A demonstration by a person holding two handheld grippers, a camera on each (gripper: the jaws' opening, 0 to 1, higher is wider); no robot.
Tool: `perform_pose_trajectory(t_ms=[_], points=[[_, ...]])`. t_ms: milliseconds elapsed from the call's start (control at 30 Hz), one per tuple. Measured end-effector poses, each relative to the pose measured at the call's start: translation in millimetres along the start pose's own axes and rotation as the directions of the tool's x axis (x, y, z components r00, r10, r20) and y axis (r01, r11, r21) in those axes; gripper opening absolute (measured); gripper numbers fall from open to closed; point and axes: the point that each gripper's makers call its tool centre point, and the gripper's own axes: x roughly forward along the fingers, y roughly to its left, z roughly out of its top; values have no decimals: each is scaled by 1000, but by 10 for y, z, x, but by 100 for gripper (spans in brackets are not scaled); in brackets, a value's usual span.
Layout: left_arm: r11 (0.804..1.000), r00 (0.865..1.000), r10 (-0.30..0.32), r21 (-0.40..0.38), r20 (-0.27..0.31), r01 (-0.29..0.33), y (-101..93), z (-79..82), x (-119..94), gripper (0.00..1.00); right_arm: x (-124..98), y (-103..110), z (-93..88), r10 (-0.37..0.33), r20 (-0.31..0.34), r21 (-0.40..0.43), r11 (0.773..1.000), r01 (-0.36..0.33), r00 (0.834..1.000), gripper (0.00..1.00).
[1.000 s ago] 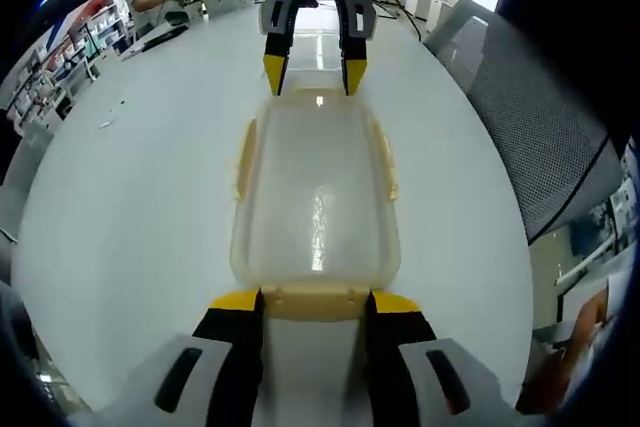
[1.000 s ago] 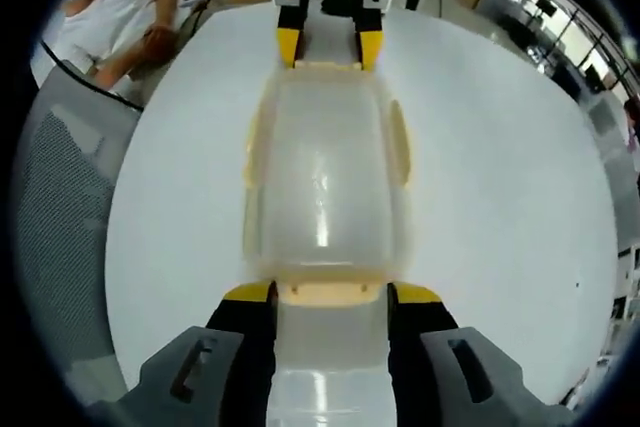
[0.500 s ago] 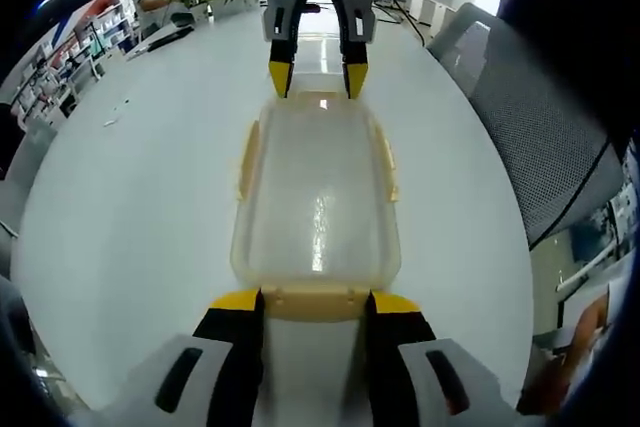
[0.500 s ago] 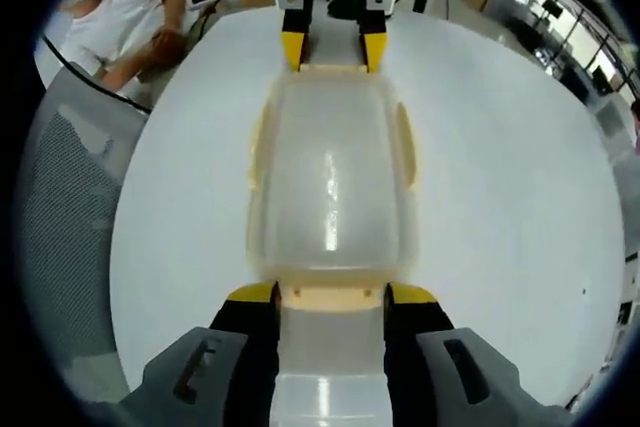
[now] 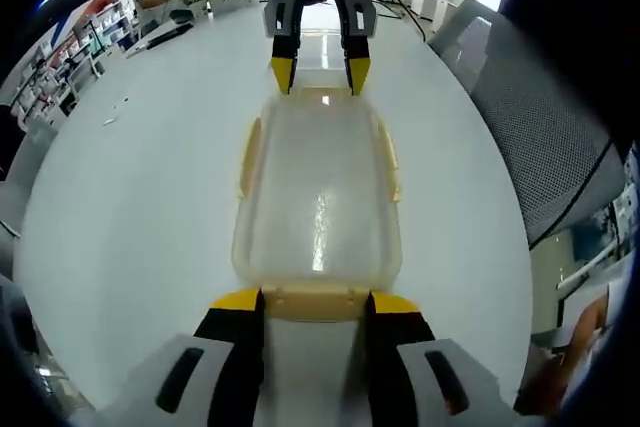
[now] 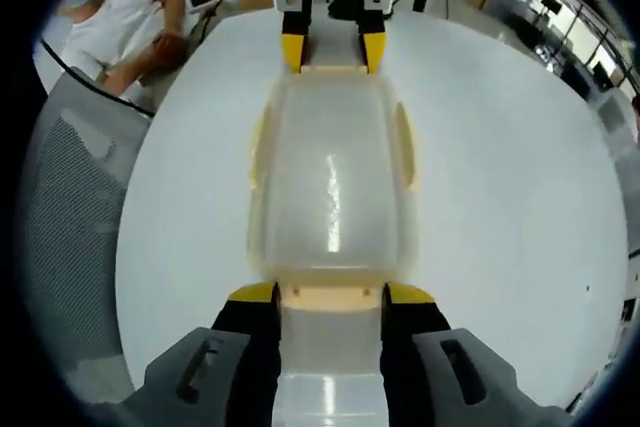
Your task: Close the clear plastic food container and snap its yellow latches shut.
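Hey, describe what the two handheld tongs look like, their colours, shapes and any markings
The left tongs have two black jaws capped with yellow tips, rising from pale grey shoulders with dark oval slots. The right tongs match: black jaws, yellow tips, grey slotted shoulders. Seen from opposite, each has a white housing above its jaws. No cables or sleeves are clearly visible.

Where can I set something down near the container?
Bare white table lies along both long sides of the container, out to the table edge. Both short ends are crowded: left tongs at one latch, right tongs at the other.
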Motion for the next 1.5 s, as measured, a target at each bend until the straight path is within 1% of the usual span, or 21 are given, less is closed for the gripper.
perform_pose_trajectory(t_ms=[133, 400, 533, 733, 900, 1167, 1500], points=[[1000, 1000, -2, -5, -12, 1, -27, -22, -45, 32, -38, 11, 42, -1, 14, -2, 1000, 1, 1000, 35], [1000, 1000, 10, 0, -19, -10, -44, 28, -172, 32, -141, 38, 106, -13, 29, -7, 1000, 13, 999, 35], [1000, 1000, 14, 4, -19, -14, -67, 78, -246, 32, -222, 58, 124, -19, 35, -11, 1000, 20, 999, 35], [1000, 1000, 24, 5, -8, -24, -74, 183, -353, 32, -366, 63, 135, -24, 39, -16, 1000, 25, 999, 35], [1000, 999, 28, 11, -14, -28, -86, 266, -441, 32, -494, 59, 151, -38, 38, -31, 999, 39, 999, 35], [999, 999, 44, 21, -13, -43, -75, 419, -594, 32, -692, 71, 155, -46, 48, -30, 998, 48, 998, 35], [999, 999, 47, 19, 3, -47, -89, 665, -637, 32, -891, 88, 20, -46, 52, -30, 998, 48, 998, 35]])
